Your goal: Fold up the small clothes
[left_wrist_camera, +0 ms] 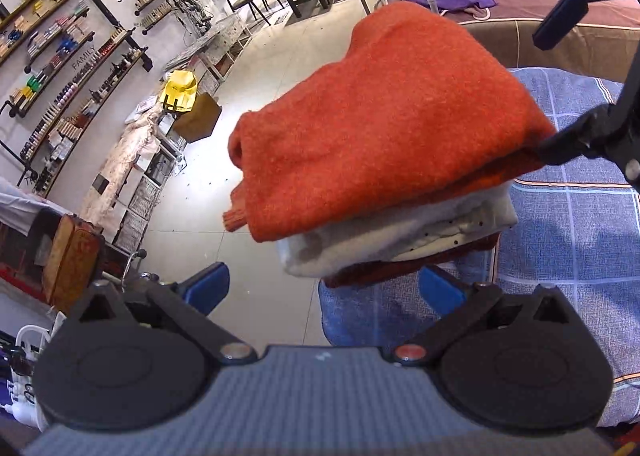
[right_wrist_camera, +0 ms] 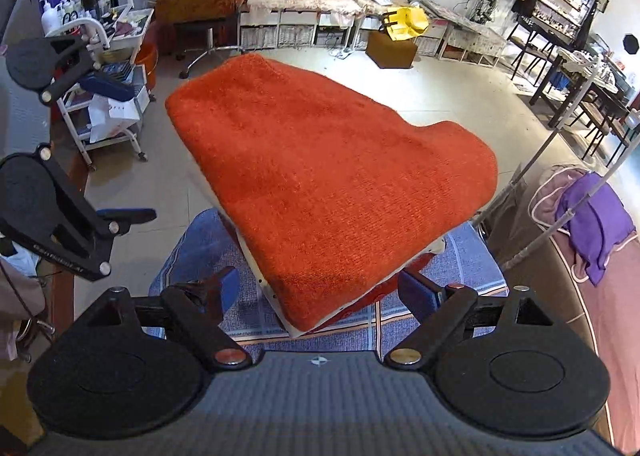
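folded stack at the corner of the checked cloth, both your grippers empty

your left gripper (left_wrist_camera: pixel 324 290) hangs with its blue pads apart, just short of the stack's edge, touching nothing. your right gripper (right_wrist_camera: pixel 318 290) is spread wide too, one pad to each side of the stack's near corner. the orange sweater (right_wrist_camera: pixel 320 171) lies folded on top, over a white garment (left_wrist_camera: pixel 400 236) and a dark red one (left_wrist_camera: pixel 404 264), all resting on the blue checked cloth (left_wrist_camera: pixel 580 236).
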A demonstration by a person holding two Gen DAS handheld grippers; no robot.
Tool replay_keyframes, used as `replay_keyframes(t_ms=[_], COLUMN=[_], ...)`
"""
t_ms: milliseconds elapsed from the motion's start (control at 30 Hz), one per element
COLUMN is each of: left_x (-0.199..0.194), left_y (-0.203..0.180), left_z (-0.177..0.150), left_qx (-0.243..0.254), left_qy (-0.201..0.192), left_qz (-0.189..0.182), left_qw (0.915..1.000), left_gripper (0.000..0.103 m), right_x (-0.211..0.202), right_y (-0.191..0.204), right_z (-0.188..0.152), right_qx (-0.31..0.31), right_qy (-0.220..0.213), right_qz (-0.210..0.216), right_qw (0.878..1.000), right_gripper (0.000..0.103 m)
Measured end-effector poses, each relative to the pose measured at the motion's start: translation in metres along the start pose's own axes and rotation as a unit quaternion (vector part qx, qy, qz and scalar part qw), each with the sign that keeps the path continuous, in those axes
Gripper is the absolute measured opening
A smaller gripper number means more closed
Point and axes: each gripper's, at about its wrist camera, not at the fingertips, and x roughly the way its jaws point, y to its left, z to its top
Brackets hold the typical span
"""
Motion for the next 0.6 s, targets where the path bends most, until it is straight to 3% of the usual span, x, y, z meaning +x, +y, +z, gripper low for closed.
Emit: replay_keyframes(t_ms=[600], left_x=[0.000], left_y=[0.020], left_z=[0.006], left_qx=[-0.007], left_qy=[0.007], left_qz=[-0.007], left_qw=[0.9999], left_gripper=[0.103], right_x=[0.006], right_y=[0.010], right_z=[0.008], right_qx=[-0.001], right_qy=[0.028], right_qz=[-0.002], right_qw=[1.000], right_gripper=[0.103])
